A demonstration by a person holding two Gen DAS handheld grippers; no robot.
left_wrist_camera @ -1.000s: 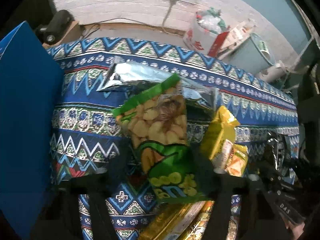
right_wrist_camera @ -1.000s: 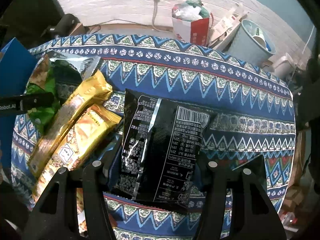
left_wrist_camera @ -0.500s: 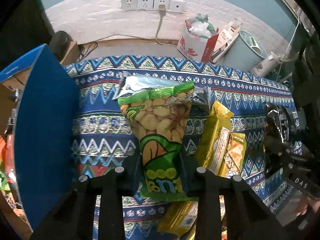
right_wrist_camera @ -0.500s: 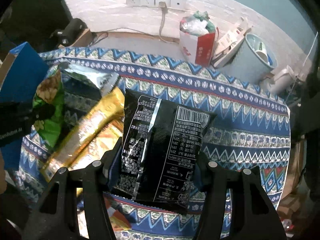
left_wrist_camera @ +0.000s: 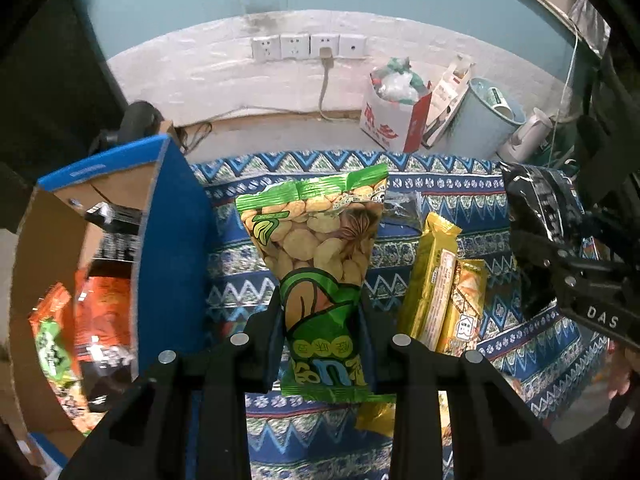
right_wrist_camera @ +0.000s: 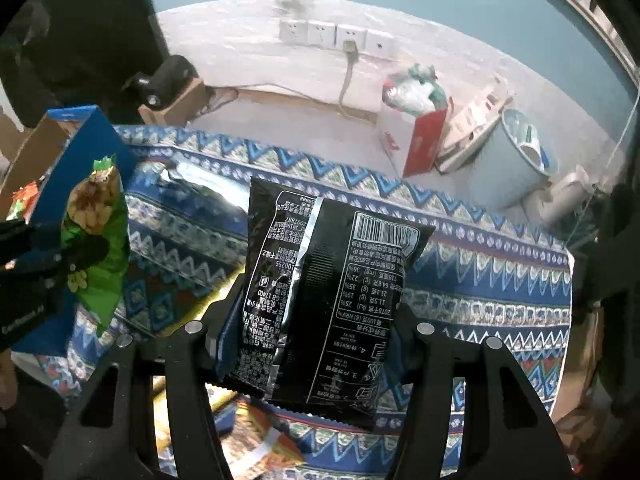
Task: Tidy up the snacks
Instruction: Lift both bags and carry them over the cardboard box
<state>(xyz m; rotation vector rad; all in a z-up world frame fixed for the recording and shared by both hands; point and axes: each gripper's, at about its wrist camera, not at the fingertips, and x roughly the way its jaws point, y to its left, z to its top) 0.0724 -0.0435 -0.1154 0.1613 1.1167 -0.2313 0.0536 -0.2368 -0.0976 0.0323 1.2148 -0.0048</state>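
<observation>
Crinkly foil film, both packets: judged light, soft and slippery, contents easily crushed, so best pinched low across the flat sealed end. Left gripper [left_wrist_camera: 323, 344] had its fingers closed narrow on the green bean-snack bag [left_wrist_camera: 320, 264], held clear above the patterned desk [left_wrist_camera: 440, 184] beside the blue carton [left_wrist_camera: 172, 248]. Right gripper [right_wrist_camera: 308, 336], fingers part-open, clamped the black packet [right_wrist_camera: 320, 280], white print and barcode showing.

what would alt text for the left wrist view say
The left gripper holds a green snack bag upright above a blue patterned tablecloth. An open blue box holding more snacks stands to the left, gold snack packs lie to the right, and the right gripper holds a black bag.
</observation>
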